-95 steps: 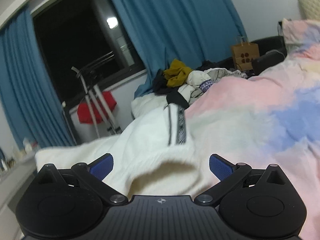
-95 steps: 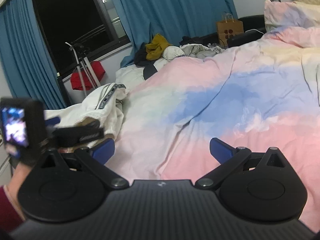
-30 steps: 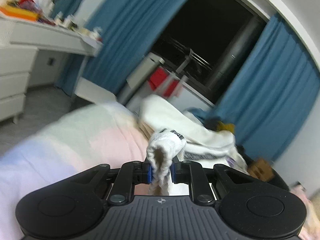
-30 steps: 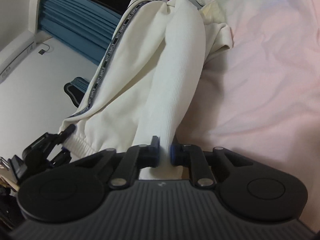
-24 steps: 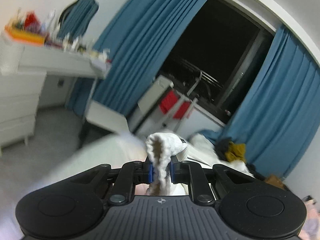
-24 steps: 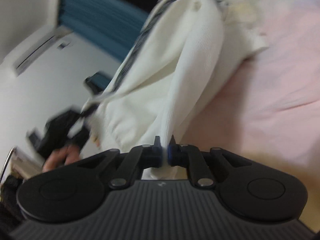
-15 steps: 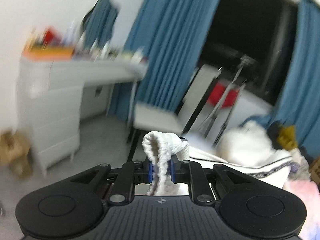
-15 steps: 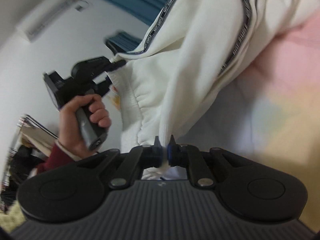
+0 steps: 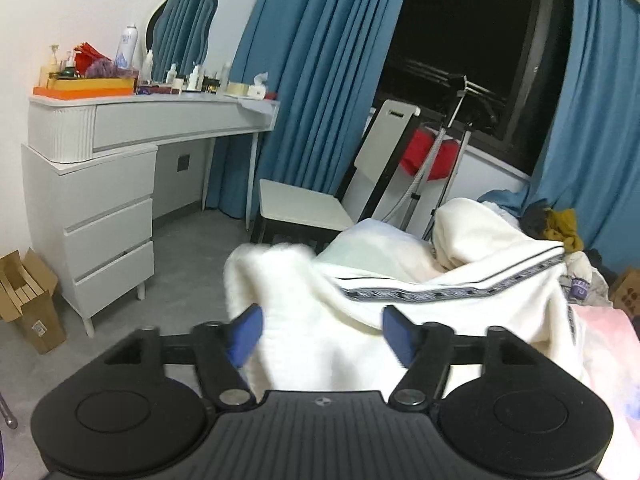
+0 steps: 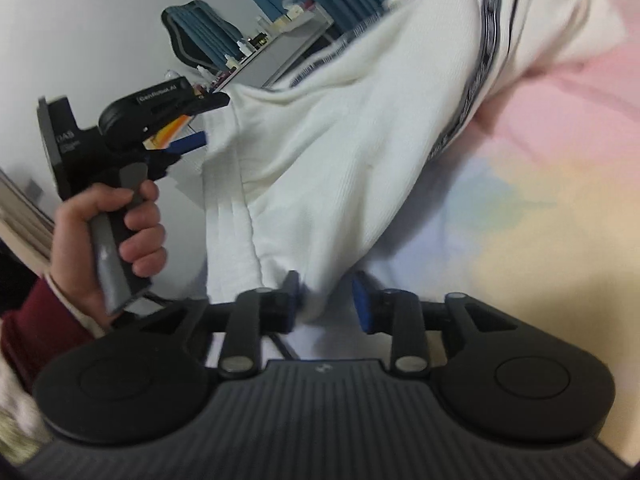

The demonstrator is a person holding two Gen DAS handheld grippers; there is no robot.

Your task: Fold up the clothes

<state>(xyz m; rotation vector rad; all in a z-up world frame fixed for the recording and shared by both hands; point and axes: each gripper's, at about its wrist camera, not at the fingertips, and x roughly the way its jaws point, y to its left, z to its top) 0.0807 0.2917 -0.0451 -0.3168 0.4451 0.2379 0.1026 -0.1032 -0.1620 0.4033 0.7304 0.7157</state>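
While my left gripper (image 9: 320,334) stands with its blue pads spread wide, the white garment (image 9: 400,304) lies loose between them at the centre of the left wrist frame, nothing pinching it. From there it runs toward the right, its dark patterned stripe (image 9: 452,290) crossing the fabric, and drapes over the pastel bedding (image 9: 612,344). My right gripper (image 10: 326,300) is parted too, with a fold of the same cloth sitting in the gap, low in the right wrist frame. At the left of that frame my left hand (image 10: 108,232) grips the other tool's handle. A dressing table (image 9: 100,152) occupies the left of the left wrist frame.
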